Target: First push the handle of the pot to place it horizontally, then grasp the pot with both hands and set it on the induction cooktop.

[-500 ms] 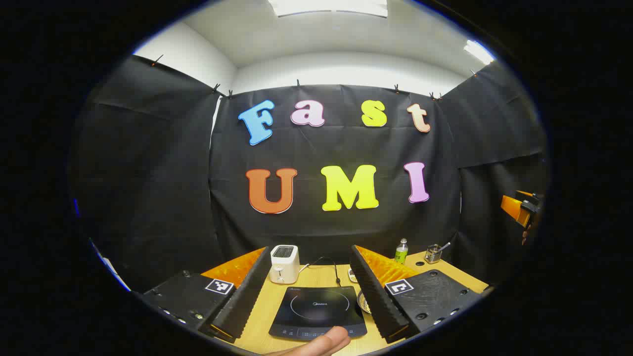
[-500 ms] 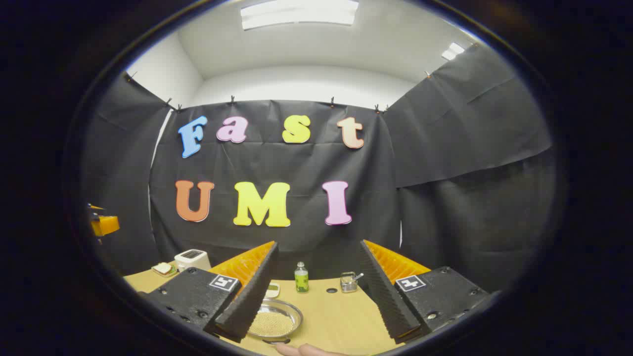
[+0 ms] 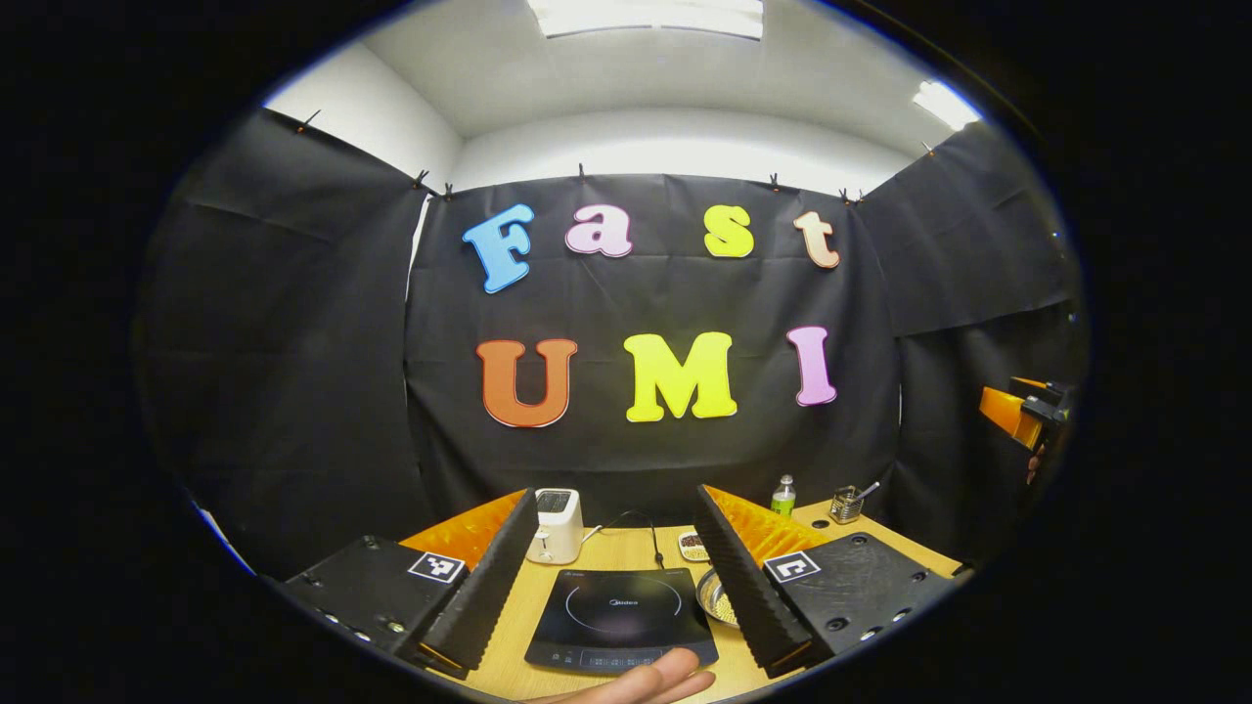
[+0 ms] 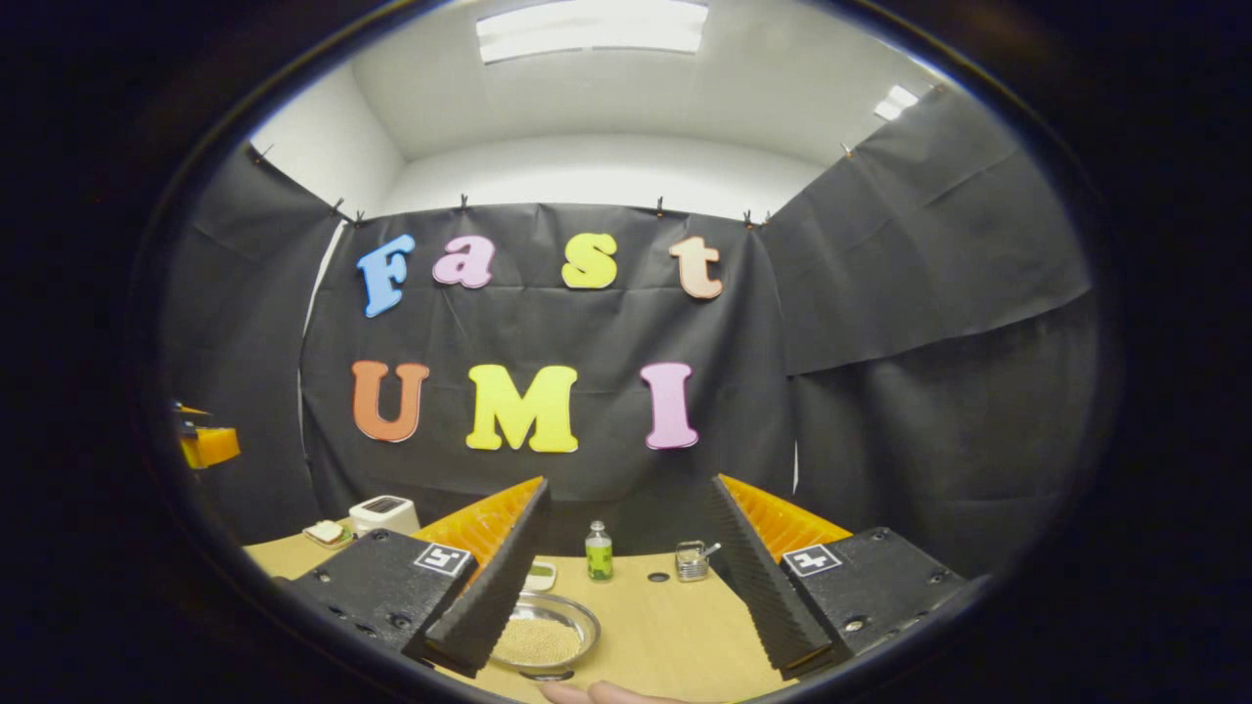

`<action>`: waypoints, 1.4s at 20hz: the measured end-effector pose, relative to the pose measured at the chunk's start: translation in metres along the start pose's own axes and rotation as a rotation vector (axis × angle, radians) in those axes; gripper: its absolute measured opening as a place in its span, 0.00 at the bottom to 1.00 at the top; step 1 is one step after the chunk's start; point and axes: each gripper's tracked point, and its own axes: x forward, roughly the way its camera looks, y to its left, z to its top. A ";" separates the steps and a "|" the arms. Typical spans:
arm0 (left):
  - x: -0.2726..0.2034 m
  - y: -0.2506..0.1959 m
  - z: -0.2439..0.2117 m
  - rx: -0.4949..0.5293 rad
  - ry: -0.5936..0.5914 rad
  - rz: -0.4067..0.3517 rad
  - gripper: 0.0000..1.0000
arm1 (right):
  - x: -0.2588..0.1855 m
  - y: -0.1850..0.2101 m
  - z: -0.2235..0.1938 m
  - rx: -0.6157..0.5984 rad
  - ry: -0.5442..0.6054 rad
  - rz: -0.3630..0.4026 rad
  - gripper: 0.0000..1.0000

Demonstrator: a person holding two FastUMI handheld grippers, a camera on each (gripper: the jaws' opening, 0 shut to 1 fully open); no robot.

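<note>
Two grippers are held above a wooden table [image 3: 606, 548], each with its fingers spread wide and nothing between them. In the left gripper view, the left gripper [image 3: 613, 611] frames the cooktop [image 3: 621, 619], which lies flat on the table with its cord running back toward the wall. A toaster [image 3: 557, 524] stands just behind the cooktop's left corner. A small dish [image 3: 693, 543] sits behind its right corner, and a metal bowl [image 3: 717, 601] of pale grains lies just beside its right edge, partly hidden by the finger. Farther back stand a green bottle [image 3: 782, 496] and a wire holder [image 3: 846, 504]. A fingertip [image 3: 646, 682] pokes in at the bottom edge (probably the holder's own hand).

In the right gripper view, the right gripper [image 4: 626, 611] looks over the same bowl [image 4: 544, 636], with the bottle [image 4: 598, 552] and holder [image 4: 692, 560] beyond. The toaster [image 4: 383, 511] stands far left beside a plate [image 4: 326, 533] of what may be bread. The left gripper [image 4: 207, 445] shows at the left edge.
</note>
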 end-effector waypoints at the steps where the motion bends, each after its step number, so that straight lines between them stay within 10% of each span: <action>1: 0.000 0.000 0.000 0.008 -0.002 0.000 0.95 | 0.000 -0.001 0.001 0.000 -0.003 0.000 1.00; 16: -0.002 -0.019 -0.003 0.007 -0.016 -0.036 0.95 | 0.030 0.030 -0.037 0.076 0.093 0.161 1.00; 22: -0.005 -0.026 -0.008 0.007 -0.005 -0.059 0.95 | 0.053 0.054 -0.089 0.128 0.257 0.293 0.68; 25: -0.005 -0.026 -0.011 0.014 -0.004 -0.063 0.95 | 0.059 0.068 -0.121 0.113 0.339 0.346 0.19; 28: -0.005 -0.026 -0.017 0.013 0.002 -0.066 0.95 | 0.058 0.083 -0.158 0.106 0.440 0.385 0.00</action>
